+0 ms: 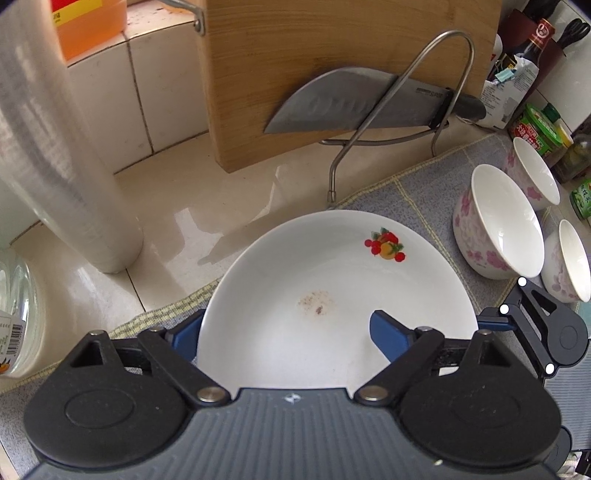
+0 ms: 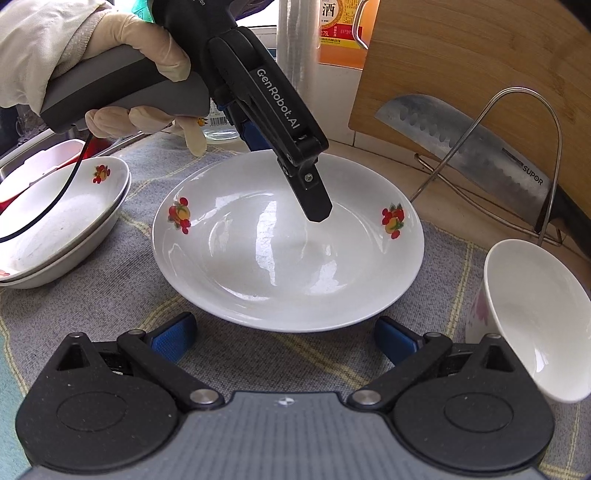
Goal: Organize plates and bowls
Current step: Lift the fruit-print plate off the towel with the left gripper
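A white plate [image 1: 332,280] [image 2: 288,258] with fruit decals lies on the grey mat [image 2: 122,295]. My left gripper [image 1: 282,328] [image 2: 286,181] points steeply down and straddles its rim. One blue pad is outside the edge and the other finger hangs over the plate's inside, with a gap left, so it is open. My right gripper [image 2: 284,341] stands open just short of the plate's near rim, holding nothing. Three pink-flowered bowls [image 1: 495,221] lie tilted to the right. Two stacked plates [image 2: 62,221] sit at the left.
A wooden cutting board [image 1: 332,74] leans on the tiled wall, with a cleaver [image 1: 354,103] in a wire rack [image 1: 454,55] before it. A roll of cling film [image 1: 55,147], an oil bottle [image 1: 88,26] and condiment bottles [image 1: 535,133] border the mat. A gloved hand [image 2: 122,48] holds the left gripper.
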{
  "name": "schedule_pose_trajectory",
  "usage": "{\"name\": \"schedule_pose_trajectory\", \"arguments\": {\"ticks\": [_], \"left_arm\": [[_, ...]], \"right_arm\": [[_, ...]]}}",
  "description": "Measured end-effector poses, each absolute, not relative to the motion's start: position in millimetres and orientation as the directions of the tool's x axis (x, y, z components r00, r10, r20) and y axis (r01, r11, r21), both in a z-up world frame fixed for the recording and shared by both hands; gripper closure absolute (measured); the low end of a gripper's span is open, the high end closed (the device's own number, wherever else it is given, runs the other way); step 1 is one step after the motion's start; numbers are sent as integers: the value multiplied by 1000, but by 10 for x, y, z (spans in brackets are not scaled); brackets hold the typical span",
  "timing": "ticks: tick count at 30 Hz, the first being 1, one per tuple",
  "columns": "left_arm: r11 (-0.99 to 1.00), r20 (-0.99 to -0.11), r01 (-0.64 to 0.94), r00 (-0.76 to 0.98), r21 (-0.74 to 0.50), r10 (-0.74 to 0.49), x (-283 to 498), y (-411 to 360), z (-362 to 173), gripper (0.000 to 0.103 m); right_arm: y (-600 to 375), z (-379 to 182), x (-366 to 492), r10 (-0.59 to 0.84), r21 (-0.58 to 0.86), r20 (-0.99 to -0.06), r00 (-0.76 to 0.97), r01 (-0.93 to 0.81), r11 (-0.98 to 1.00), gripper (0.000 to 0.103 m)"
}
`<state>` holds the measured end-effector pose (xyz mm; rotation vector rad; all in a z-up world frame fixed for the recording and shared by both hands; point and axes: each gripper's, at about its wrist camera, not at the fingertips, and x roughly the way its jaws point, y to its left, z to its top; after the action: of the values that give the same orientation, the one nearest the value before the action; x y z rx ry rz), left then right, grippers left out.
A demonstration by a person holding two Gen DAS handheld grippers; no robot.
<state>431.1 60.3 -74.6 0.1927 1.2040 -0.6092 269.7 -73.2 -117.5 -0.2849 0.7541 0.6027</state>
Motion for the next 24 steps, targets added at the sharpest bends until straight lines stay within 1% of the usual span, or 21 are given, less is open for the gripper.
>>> {"name": "schedule_pose_trajectory", "arguments": {"ticks": [24], "left_arm": [[807, -921, 565, 196, -175, -337, 4326, 559, -763, 13]], "right_arm": [[-608, -1191, 2831, 404, -33, -698, 591, -590, 807, 0]]}}
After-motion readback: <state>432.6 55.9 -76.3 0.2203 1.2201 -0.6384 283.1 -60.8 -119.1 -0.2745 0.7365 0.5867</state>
